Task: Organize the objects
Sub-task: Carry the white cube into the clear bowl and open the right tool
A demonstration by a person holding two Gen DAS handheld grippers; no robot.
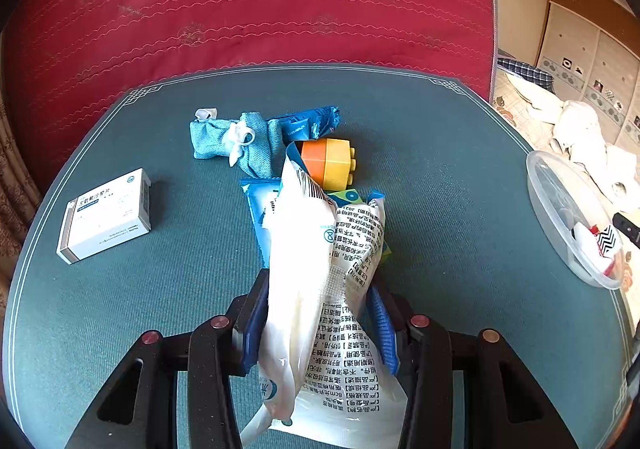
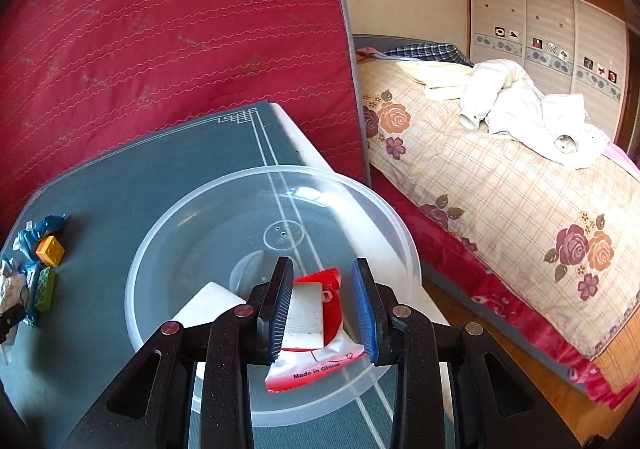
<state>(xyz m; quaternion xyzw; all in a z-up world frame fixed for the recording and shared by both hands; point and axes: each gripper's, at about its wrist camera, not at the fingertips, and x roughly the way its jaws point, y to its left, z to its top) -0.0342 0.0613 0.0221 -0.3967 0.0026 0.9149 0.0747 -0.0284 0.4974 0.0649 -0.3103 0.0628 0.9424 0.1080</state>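
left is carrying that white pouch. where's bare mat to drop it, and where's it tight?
Bare teal mat lies between the yellow-orange block and the clear bowl, and in front of the white box. Crowded: centre pile of blue cloth, blue wrappers and block, just ahead of the left gripper holding the white pouch.

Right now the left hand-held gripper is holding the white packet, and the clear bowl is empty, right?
Not quite. The left hand-held gripper does hold the white packet, but the clear bowl is not empty: the right wrist view shows a red and white packet lying inside it.
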